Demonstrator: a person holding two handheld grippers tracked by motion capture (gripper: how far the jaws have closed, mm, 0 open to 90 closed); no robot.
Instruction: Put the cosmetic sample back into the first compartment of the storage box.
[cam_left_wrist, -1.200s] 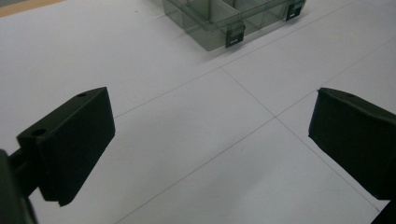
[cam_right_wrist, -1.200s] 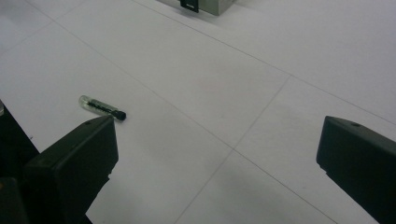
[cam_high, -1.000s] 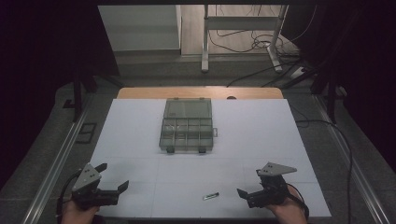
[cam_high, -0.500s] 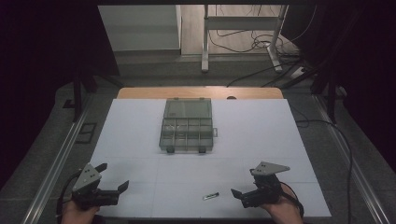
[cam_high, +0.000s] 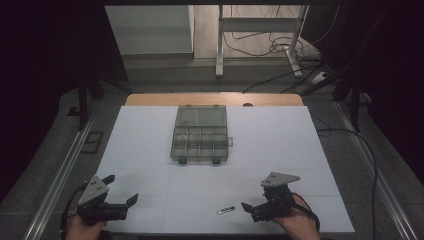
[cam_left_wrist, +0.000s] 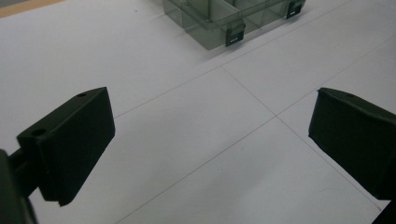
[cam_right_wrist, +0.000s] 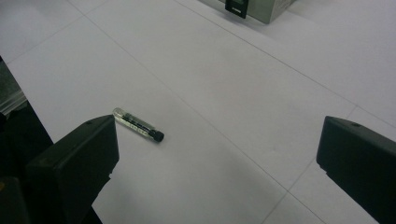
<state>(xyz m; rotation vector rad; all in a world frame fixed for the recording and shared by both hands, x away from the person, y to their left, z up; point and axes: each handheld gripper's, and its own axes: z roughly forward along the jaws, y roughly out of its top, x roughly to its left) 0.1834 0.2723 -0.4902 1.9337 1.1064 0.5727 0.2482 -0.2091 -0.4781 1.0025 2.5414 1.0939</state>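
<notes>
White sheeting (cam_high: 280, 145) covers the table under the high camera, crossed by thin seam lines, with dark surroundings on both sides.

Nearest the bottom edge, a person's hands hold the two grippers. The left gripper (cam_high: 120, 196) sits at the near-left corner of the sheet, its jaws spread wide apart and holding nothing; the left gripper view (cam_left_wrist: 210, 144) shows bare white surface between them. The right gripper (cam_high: 246, 206) is at the near right, pointing leftward, with a grey three-cornered plate on top. Its jaws also stand wide apart and empty, as the right gripper view (cam_right_wrist: 217, 158) makes plain.

Just left of the right gripper lies a small clear tube (cam_high: 226, 210) with a dark cap, flat on the sheet. In the right gripper view the tube (cam_right_wrist: 137, 124) rests close beside the left-hand jaw, slanted, cap end toward the middle; it touches neither jaw.

Farther off, at the middle of the table, a smoky clear plastic organiser box (cam_high: 201, 135) stands open, its lid laid back away from the person and its divided compartments facing up. Two dark latches hang on its near edge. Its near corner shows in the left gripper view (cam_left_wrist: 219, 23), well apart from the jaws.

Beyond the sheet a strip of wooden tabletop (cam_high: 150, 99) shows, then a floor with cables (cam_high: 260, 45) and the legs of a metal frame (cam_high: 219, 40).
</notes>
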